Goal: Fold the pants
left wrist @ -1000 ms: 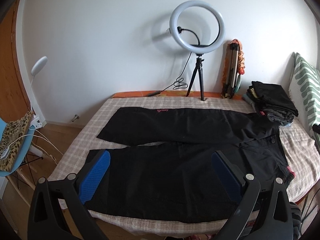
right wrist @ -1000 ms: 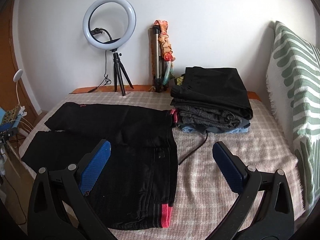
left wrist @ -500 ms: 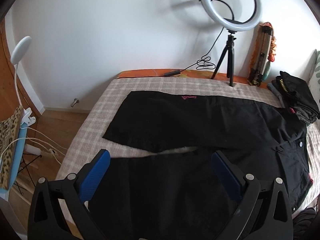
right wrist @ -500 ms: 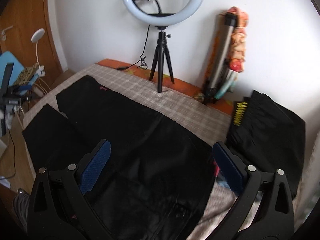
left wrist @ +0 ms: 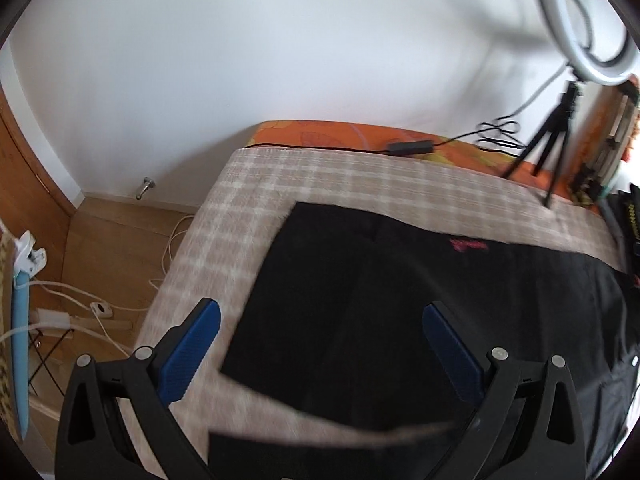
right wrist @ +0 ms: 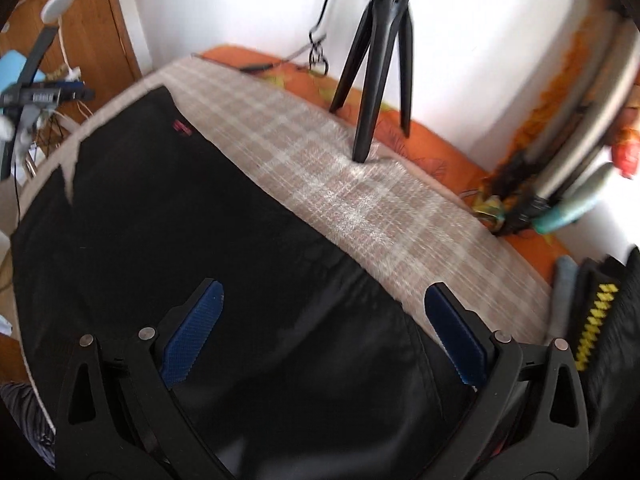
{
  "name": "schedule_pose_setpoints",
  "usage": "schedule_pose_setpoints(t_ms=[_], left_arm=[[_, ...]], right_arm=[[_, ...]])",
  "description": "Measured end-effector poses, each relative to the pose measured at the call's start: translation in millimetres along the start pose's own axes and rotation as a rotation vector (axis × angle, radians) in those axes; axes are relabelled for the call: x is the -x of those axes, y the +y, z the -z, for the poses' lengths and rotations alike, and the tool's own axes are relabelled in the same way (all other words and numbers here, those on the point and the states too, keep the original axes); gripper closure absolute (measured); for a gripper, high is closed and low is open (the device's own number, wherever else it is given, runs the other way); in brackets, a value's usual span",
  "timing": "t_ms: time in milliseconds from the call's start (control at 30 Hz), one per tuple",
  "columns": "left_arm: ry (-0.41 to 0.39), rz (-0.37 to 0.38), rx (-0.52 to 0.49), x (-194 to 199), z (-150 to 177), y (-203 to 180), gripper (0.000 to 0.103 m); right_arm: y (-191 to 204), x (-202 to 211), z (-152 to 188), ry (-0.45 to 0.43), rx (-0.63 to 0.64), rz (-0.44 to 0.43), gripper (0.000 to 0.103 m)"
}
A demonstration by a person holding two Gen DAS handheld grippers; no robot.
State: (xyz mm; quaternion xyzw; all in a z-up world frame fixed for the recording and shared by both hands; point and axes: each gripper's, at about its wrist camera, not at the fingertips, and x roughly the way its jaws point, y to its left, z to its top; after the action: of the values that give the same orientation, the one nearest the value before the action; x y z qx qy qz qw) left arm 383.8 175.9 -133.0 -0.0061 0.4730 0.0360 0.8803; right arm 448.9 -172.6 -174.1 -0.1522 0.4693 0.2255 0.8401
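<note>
Black pants [left wrist: 400, 304] lie spread flat on a checked beige blanket [left wrist: 320, 176], both legs pointing left; a small pink logo [left wrist: 466, 245] marks the far leg. My left gripper [left wrist: 320, 340] hovers open over the hem end of the far leg, nothing between its blue pads [left wrist: 188, 354]. In the right wrist view the same pants [right wrist: 200, 240] fill the lower half. My right gripper [right wrist: 320, 332] hangs open above the upper part of the far leg, near its far edge, holding nothing.
A ring light on a black tripod [right wrist: 376, 60] stands on the bed's far side, its cable [left wrist: 496, 136] trailing along the orange mattress edge. A stack of folded dark clothes [right wrist: 600, 320] sits at the right. Cables and a power strip [left wrist: 80, 316] lie on the wooden floor at left.
Both grippers have moved forward and down toward the far pant leg. The views have closed in on the fabric. Both stay open and empty.
</note>
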Motion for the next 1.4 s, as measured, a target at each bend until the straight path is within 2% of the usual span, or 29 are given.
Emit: schedule_pose_setpoints(t_ms=[233, 533, 567, 733, 767, 833, 867, 967, 1067, 1167, 1233, 1300, 1333, 1400], left_arm=[[0.056, 0.044, 0.068, -59, -34, 26, 0.007], [0.092, 0.050, 0.114, -115, -63, 38, 0.010], [0.079, 0.070, 0.124, -119, -65, 39, 0.010], [0.116, 0.147, 0.193, -137, -68, 44, 0.011], [0.087, 0.164, 0.189, -140, -68, 43, 0.013], [0.106, 0.169, 0.189, -145, -68, 42, 0.037], [0.116, 0.175, 0.191, -149, -67, 41, 0.042], [0.119, 0.177, 0.175, -156, -65, 39, 0.045], [0.104, 0.155, 0.137, -158, -65, 34, 0.050], [0.094, 0.132, 0.112, -162, -68, 28, 0.058], [0.085, 0.129, 0.103, -161, -68, 27, 0.070], [0.075, 0.118, 0.095, -159, -66, 28, 0.080], [0.067, 0.119, 0.091, -157, -65, 28, 0.086], [0.053, 0.117, 0.081, -153, -61, 26, 0.091]], right_arm=[[-13, -48, -20, 0.052, 0.006, -0.072, 0.006], [-21, -73, -23, 0.113, -0.015, -0.141, 0.006], [-21, -76, -22, 0.121, -0.018, -0.146, 0.006], [-18, -80, -23, 0.127, 0.015, -0.147, 0.006], [-18, -81, -24, 0.128, 0.019, -0.148, 0.006], [-17, -82, -25, 0.132, 0.030, -0.147, 0.006], [-15, -84, -26, 0.134, 0.037, -0.144, 0.006], [-10, -86, -28, 0.134, 0.054, -0.129, 0.008], [-3, -85, -30, 0.116, 0.066, -0.127, 0.021], [7, -81, -31, 0.103, 0.078, -0.139, 0.046], [14, -80, -31, 0.100, 0.088, -0.138, 0.059], [18, -79, -32, 0.098, 0.084, -0.146, 0.082], [19, -79, -32, 0.098, 0.083, -0.138, 0.088], [20, -76, -30, 0.096, 0.080, -0.117, 0.094]])
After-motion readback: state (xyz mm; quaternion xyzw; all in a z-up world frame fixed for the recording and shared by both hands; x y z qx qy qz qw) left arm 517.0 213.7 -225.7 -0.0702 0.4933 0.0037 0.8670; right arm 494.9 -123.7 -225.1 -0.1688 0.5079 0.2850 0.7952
